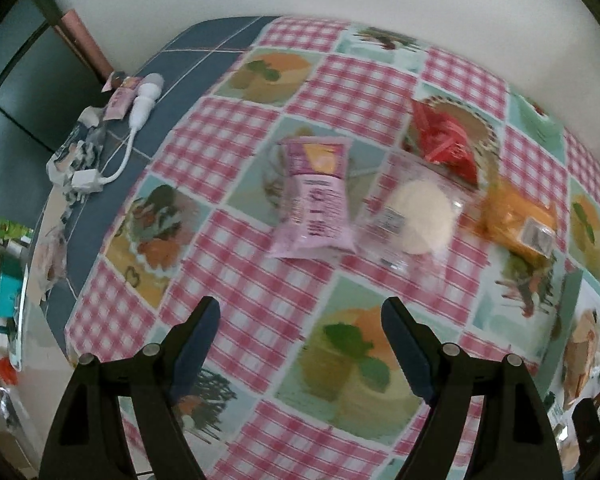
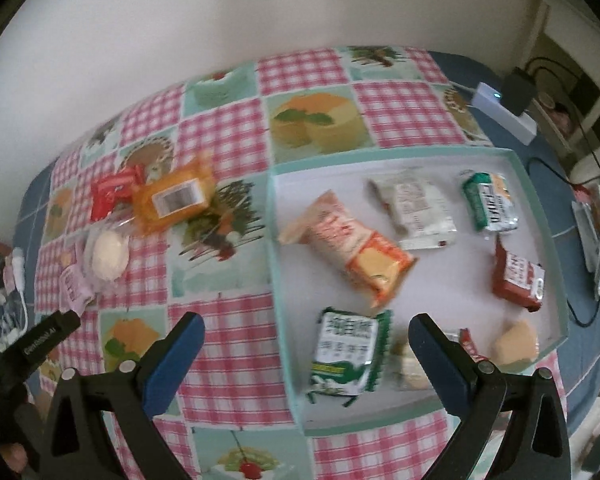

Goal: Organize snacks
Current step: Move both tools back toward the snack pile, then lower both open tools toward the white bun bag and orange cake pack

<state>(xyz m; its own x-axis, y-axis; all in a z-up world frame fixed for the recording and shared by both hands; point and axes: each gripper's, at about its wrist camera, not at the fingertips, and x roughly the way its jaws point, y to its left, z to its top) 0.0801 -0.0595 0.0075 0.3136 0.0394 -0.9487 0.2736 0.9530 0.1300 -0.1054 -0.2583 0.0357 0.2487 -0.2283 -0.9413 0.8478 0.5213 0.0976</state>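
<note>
My left hand-held gripper (image 1: 302, 354) and right hand-held gripper (image 2: 306, 354) both hang with jaws apart, gripping nothing, above the checked tabletop (image 1: 260, 300). Beyond the right one, the tray (image 2: 278, 280) holds several snack packets. Farther left, four loose snacks (image 1: 314, 196) lie clustered together.

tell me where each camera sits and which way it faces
Left wrist: rides the left gripper, aimed steeply down at the checked tablecloth; its own open fingers show.
Right wrist: rides the right gripper, aimed steeply down at the teal-rimmed tray of snacks; its open fingers and the left gripper's tip show.
Shared: pink packet, round white bun, orange packet, red packet.
</note>
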